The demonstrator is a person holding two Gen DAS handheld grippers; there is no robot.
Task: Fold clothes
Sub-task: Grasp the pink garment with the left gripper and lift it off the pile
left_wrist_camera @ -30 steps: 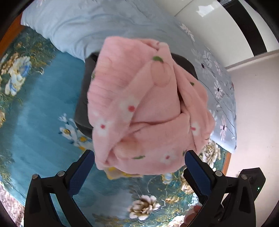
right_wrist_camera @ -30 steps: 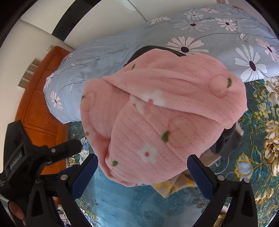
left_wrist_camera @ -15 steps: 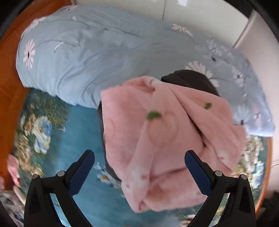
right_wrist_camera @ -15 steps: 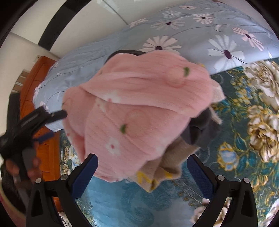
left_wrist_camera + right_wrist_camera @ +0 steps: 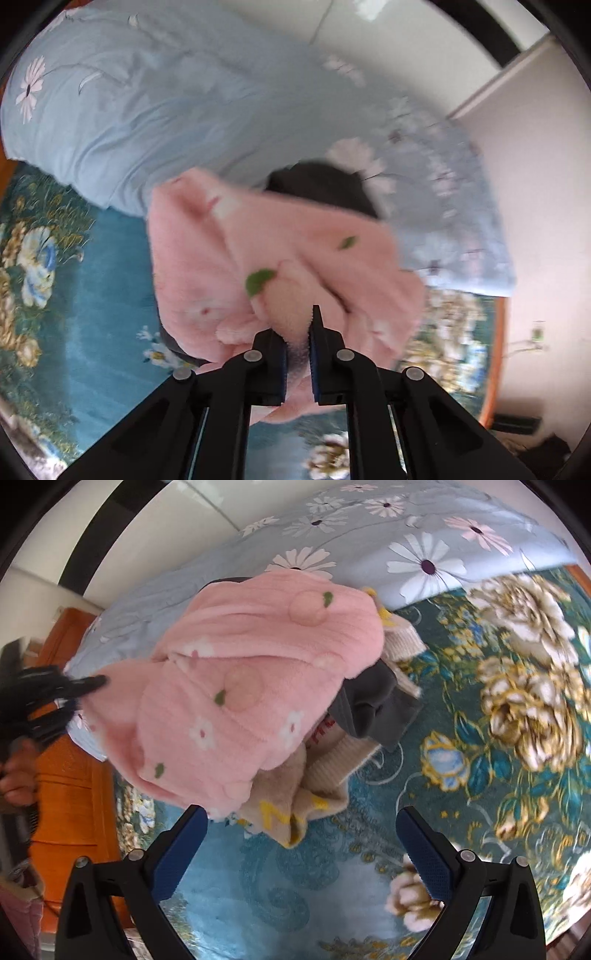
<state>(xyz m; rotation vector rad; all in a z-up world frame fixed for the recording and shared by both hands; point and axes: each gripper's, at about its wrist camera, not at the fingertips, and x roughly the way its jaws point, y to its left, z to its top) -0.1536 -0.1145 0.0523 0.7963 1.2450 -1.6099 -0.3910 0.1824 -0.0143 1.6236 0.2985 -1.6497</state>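
A pink fleece garment [image 5: 258,686] with peach and flower print lies bunched on top of a pile of clothes on the bed. Under it are a dark grey garment [image 5: 373,709] and a beige knit one [image 5: 317,786]. My left gripper [image 5: 298,332] is shut on a fold of the pink garment [image 5: 229,266] at its near edge. In the right wrist view the left gripper [image 5: 74,686] shows blurred at the garment's left end. My right gripper [image 5: 299,842] is open and empty, just in front of the pile.
The pile sits on a teal bedspread [image 5: 498,709] with large cream flowers. A light blue daisy-print quilt [image 5: 147,110] is bunched behind the pile. An orange wooden bed frame [image 5: 70,760] runs along the left. White walls stand beyond.
My left gripper has swung round, moved in and shut on the pink garment's edge. My right gripper has drawn back a little and stays open.
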